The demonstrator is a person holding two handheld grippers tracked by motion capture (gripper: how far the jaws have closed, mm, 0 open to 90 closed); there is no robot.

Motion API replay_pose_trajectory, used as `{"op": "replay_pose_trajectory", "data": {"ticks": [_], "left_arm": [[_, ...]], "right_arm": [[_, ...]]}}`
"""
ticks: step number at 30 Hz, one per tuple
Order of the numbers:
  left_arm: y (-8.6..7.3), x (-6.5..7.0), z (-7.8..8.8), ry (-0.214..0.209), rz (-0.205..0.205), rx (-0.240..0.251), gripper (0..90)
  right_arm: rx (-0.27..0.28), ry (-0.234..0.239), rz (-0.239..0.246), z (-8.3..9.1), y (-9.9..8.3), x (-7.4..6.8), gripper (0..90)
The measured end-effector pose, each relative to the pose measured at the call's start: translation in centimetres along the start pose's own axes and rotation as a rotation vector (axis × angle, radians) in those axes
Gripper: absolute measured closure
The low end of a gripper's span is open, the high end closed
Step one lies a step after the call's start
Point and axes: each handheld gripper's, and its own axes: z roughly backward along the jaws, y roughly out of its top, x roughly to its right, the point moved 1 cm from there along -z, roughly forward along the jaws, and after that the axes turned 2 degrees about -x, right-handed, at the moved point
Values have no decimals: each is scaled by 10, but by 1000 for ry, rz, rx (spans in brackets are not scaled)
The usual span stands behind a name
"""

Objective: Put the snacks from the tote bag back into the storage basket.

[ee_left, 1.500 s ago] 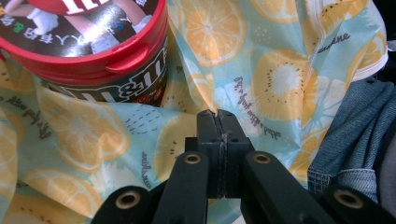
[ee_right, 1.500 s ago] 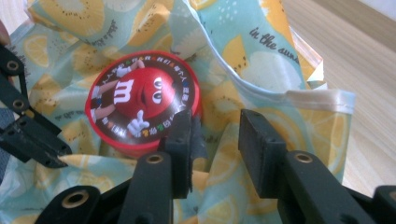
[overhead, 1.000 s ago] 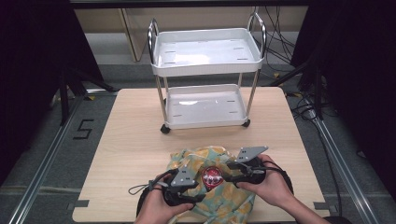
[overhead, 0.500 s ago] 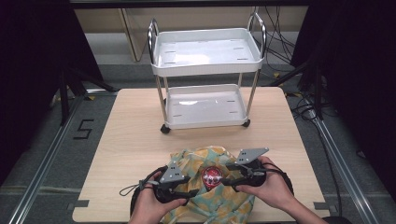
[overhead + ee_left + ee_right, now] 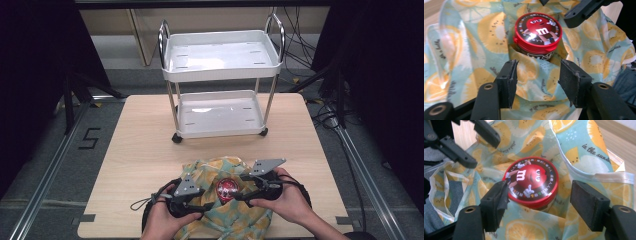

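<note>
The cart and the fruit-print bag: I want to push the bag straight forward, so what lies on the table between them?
In the high view, only bare table lies between the cart and the fruit-print bag.

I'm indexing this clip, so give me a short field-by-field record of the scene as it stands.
Work in hand: red-lidded candy jar sitting in the mouth of a lemon-print bag
Left gripper: jaws apart over the bag's fabric, just short of the jar, nothing pinched
Right gripper: jaws have just been opening, either side of the jar lid; pads look clear of it
Surface: wooden table
Background: white two-tier cart standing at the table's far edge, both trays bare
</note>
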Motion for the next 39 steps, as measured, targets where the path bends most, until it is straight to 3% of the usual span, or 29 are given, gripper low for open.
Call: {"op": "replay_pose_trajectory", "data": {"ticks": [5, 6, 7, 9, 14, 15, 17, 19, 20, 23, 25, 29, 30, 32, 36, 39], "left_arm": [[-3, 8, -5, -34, -15, -9, 494], [-4, 8, -5, -25, -26, -29, 497], [-5, 10, -7, -31, -14, -14, 498], [-5, 10, -8, -40, -41, -37, 501], [-5, 9, -14, -39, -43, -55, 522], [-5, 10, -15, -41, -38, -52, 532], [-4, 11, -16, -53, -57, -55, 556], [-4, 14, -19, -60, -45, -52, 581], [-4, 14, -20, -65, -73, -71, 589], [-4, 19, -24, -89, -81, -69, 631], [-4, 19, -26, -95, -113, -93, 658], [-4, 22, -30, -112, -119, -116, 728], [-3, 20, -30, -126, -162, -145, 747], [-4, 23, -34, -131, -117, -136, 783], [-4, 23, -36, -136, -130, -161, 825], [-5, 22, -36, -137, -135, -170, 829]], "right_arm": [[6, 2, -6, -7, -1, -4, 284], [5, 2, -3, -8, 0, -6, 279], [-1, -2, 1, -9, 0, -7, 273], [0, 0, 0, -11, 1, -9, 262], [2, 4, -10, -16, 0, -7, 249], [12, 8, 9, -18, 0, -5, 247], [1, 14, -20, -17, 1, -5, 245], [6, 4, -9, -19, 1, -5, 242], [1, 3, -6, -19, 1, -5, 239], [-3, 13, -20, -24, -1, -8, 235], [-10, 3, -5, -25, -1, -6, 232], [-14, 11, 1, -29, -1, -7, 227], [-23, 16, 0, -30, -2, -7, 225], [-29, 17, 6, -32, -2, -7, 220], [-33, 16, -2, -36, -3, -10, 214], [-38, 10, 23, -37, -3, -9, 211]]}}
